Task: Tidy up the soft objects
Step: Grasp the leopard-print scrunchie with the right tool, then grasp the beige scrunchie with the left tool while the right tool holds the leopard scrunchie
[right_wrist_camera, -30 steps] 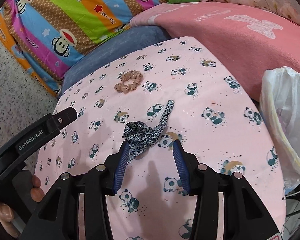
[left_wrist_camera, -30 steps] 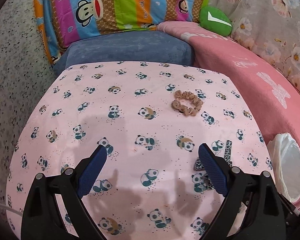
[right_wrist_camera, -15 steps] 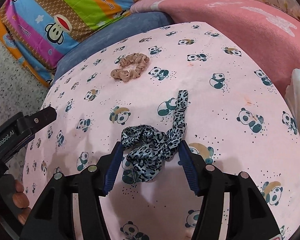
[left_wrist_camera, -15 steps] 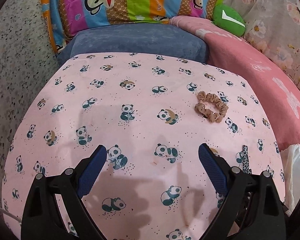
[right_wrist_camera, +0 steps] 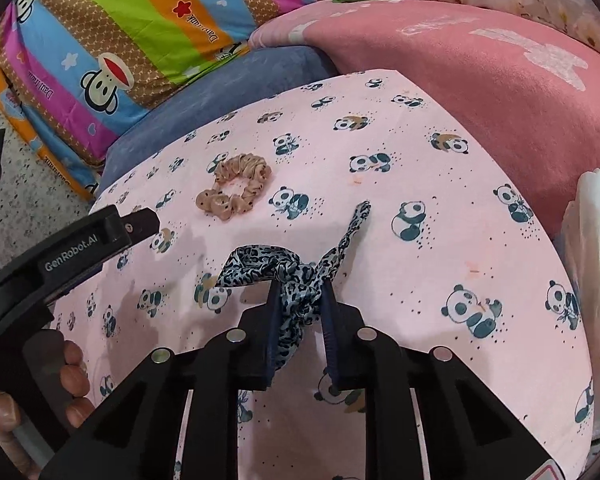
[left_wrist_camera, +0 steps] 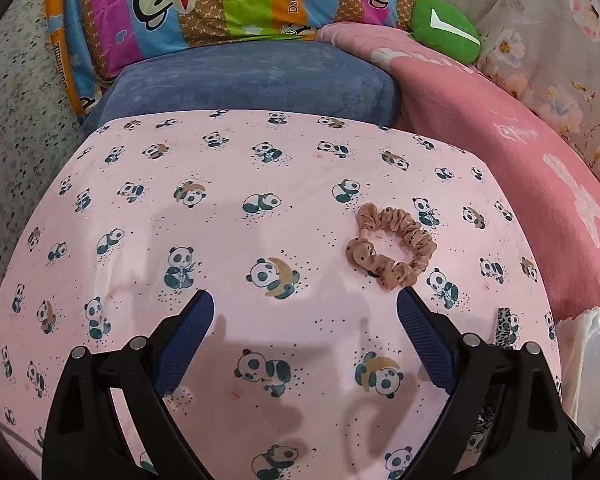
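Note:
A leopard-print scrunchie (right_wrist_camera: 296, 276) with a long tail lies on the pink panda cloth (right_wrist_camera: 420, 280). My right gripper (right_wrist_camera: 300, 286) is closing on it, and its blue pads pinch the bunched fabric between them. A tan dotted scrunchie (left_wrist_camera: 396, 272) lies flat on the cloth just beyond my left gripper's right fingertip. My left gripper (left_wrist_camera: 305, 300) hangs open over bare cloth with nothing between its fingers. In the right wrist view the tan scrunchie (right_wrist_camera: 256, 176) sits up and to the left of the leopard one. The leopard tail (left_wrist_camera: 506, 322) shows at the left wrist view's right edge.
A white plastic bag (right_wrist_camera: 596, 280) sits at the cloth's right edge. Behind the cloth are a blue cushion (left_wrist_camera: 252, 80), a striped monkey-print pillow (left_wrist_camera: 220, 8), a pink blanket (right_wrist_camera: 480, 80) and a green plush (left_wrist_camera: 444, 28). A hand (right_wrist_camera: 72, 368) holds the left gripper's handle.
The right gripper came down over the leopard-print scrunchie and its jaws narrowed onto it. The left gripper, still open, moved forward towards the tan scrunchie.

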A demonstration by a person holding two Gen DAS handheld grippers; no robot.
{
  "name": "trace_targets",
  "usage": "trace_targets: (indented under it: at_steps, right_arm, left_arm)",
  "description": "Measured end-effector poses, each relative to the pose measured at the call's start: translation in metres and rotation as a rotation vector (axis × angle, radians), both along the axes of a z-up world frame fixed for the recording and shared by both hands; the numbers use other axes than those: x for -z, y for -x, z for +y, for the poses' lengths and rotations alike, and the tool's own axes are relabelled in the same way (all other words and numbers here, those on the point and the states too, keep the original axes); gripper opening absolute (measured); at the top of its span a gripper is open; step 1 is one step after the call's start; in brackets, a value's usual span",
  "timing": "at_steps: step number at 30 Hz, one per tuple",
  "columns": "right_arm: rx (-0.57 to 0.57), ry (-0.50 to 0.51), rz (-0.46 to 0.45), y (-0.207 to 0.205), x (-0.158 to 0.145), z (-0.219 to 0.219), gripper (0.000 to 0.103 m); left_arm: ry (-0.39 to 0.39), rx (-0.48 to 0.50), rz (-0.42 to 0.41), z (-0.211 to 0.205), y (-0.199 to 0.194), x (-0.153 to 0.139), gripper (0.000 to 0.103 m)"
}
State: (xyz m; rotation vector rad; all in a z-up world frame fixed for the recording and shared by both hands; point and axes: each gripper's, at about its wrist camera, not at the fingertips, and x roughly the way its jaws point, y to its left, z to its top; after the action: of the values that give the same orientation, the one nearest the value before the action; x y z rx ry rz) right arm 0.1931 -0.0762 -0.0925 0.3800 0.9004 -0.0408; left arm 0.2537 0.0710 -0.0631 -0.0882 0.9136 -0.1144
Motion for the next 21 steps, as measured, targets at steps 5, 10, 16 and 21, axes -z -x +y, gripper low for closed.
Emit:
trace_targets:
  at_steps: [5,10,16,21]
  right_arm:
    - [0.018,-0.017,-0.022,-0.01,-0.008,-0.015,0.019]
    - [0.03,-0.048,-0.029,-0.018,-0.01,-0.027,0.019]
    - [0.029,-0.056,-0.033,-0.028,-0.012,-0.035,0.019]
    - [0.034,-0.069,-0.027,-0.033,-0.007,-0.037,0.019]
  left_arm:
    - [0.003,0.01,0.009,-0.013,-0.015,0.003,0.089]
    - [0.008,0.009,0.014,-0.023,-0.033,0.008,0.089]
    - [-0.012,0.01,0.025,-0.034,-0.053,0.018,0.086]
    - [-0.01,0.014,0.08,-0.032,-0.06,0.034,0.063]
